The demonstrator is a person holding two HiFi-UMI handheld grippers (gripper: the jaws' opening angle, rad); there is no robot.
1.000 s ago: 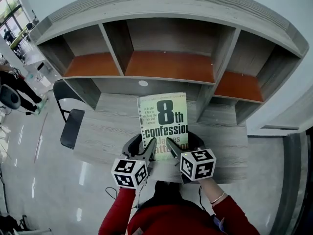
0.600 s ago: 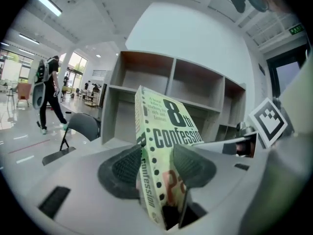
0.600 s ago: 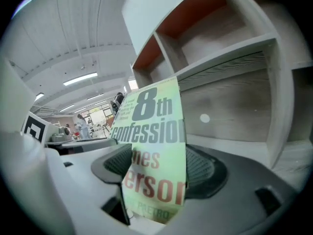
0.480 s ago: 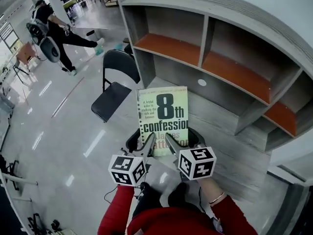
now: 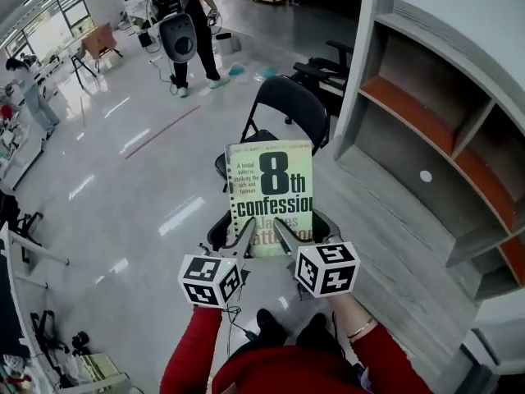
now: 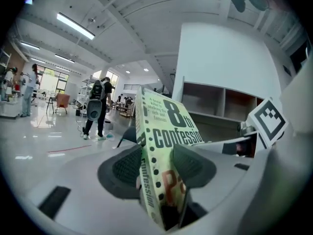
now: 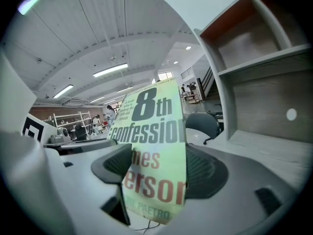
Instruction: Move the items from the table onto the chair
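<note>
Pale green paperback book (image 5: 271,195) held aloft, off the grey wood-grain table (image 5: 394,245), near the black folding chair (image 5: 291,105). Left claw (image 5: 244,235) and right claw (image 5: 283,232) both clamp its lower end only. Risk: the book pivots or slips, and the seat — apparently hidden behind it — may be misjudged.

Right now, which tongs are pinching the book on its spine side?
The left gripper: its tongs clamp the book right at the dotted spine. The right gripper holds the opposite lower corner, away from the spine.
</note>
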